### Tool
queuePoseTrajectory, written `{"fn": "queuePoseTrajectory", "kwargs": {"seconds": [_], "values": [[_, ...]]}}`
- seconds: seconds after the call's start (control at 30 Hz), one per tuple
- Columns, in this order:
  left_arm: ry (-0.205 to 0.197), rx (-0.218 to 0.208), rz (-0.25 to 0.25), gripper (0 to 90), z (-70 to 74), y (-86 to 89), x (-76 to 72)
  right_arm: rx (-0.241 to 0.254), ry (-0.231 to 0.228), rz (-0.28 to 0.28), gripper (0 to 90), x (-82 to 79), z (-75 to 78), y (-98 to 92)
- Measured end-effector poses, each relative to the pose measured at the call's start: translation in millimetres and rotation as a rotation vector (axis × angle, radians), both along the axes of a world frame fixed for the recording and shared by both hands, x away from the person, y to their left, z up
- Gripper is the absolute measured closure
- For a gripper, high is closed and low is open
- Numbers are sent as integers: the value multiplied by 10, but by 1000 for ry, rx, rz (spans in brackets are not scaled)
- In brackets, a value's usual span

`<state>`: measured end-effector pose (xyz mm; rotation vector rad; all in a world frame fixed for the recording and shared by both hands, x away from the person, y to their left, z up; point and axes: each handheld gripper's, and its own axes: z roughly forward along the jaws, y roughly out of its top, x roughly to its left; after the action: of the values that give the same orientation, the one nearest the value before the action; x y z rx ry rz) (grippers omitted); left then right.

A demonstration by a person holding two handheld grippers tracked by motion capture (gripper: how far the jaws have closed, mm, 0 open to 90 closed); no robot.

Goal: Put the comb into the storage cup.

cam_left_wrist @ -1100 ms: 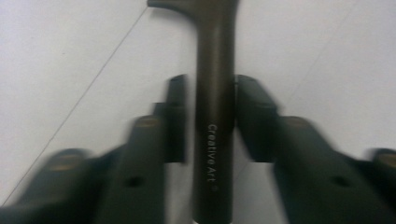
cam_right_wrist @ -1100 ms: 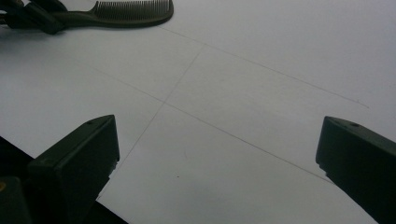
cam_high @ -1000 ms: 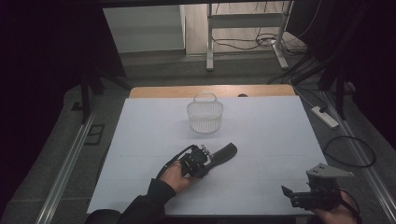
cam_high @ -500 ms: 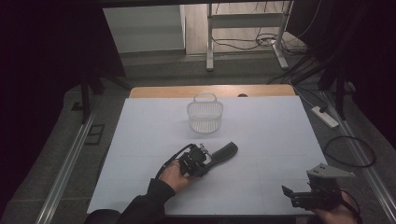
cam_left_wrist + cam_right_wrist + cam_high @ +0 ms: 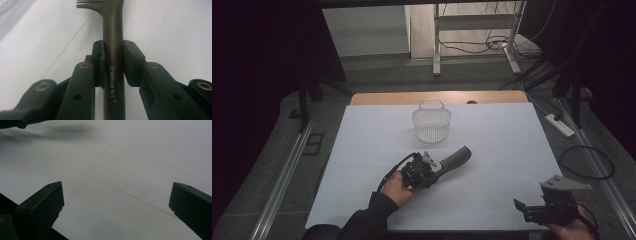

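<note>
The left gripper fingers pinch the dark grey comb's handle near the white plastic basket, not yet inside; the right gripper fingers are spread.

Sits toward twelve o'clock on the white table sheet, upright and well apart from everything else there: a white wire basket with a thin bail handle arched over its rim. Runs as a bare wooden table edge along the far side just beyond the basket, with a small dark spot at about one o'clock on it. Lies on the grey floor at three o'clock as a white power strip with a black cable loop nearer in, and stands at twelve o'clock as a white metal frame with loose cables behind it.
</note>
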<state>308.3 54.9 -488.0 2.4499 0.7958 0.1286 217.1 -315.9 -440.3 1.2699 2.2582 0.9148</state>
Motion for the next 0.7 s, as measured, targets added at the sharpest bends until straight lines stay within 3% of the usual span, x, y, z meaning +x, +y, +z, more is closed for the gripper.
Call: {"fn": "queuePoseTrajectory", "kwargs": {"seconds": [0.23,0.7], "values": [[7,-39,20,723,23,66,-2,0,-1,3,1,0,0,2],[-71,-78,20,722,182,177,-92,9,-11,16,0,-10,15,4]]}}
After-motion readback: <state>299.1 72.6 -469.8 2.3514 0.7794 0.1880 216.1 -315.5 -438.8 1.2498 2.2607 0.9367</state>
